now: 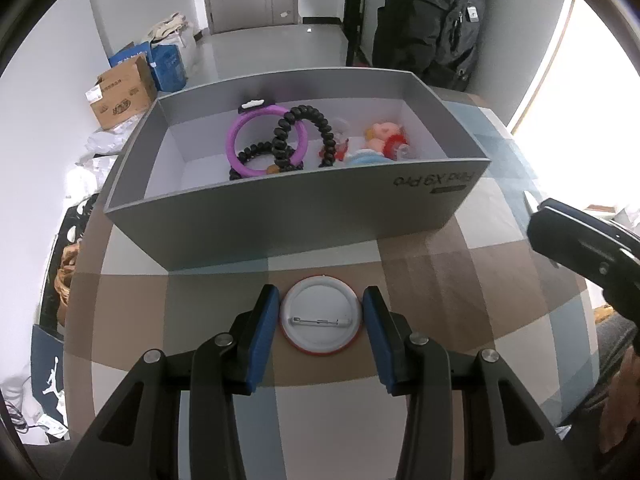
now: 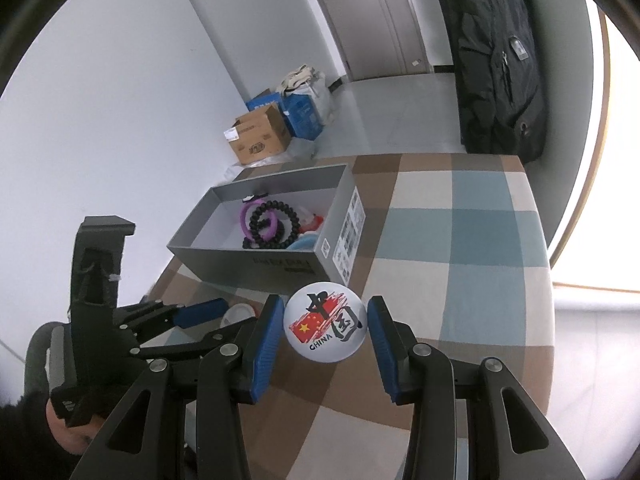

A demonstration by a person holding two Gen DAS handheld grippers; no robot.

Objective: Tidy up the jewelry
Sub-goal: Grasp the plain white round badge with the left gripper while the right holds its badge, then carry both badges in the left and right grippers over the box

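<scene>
**Two badges pinched, thin edges at risk**

Left hand-held gripper (image 1: 320, 322) pinches a face-down pin badge (image 1: 321, 316) lying on the counter (image 1: 460, 280); its shallow rim could slip (pads barely catch it). Right hand-held gripper (image 2: 325, 326) pinches the flag badge (image 2: 325, 321), near the grey box (image 1: 280, 220).

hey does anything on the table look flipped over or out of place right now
Yes. The badge between the left gripper fingers lies face down, its safety pin showing. The CHINA badge in the right gripper faces up.
</scene>
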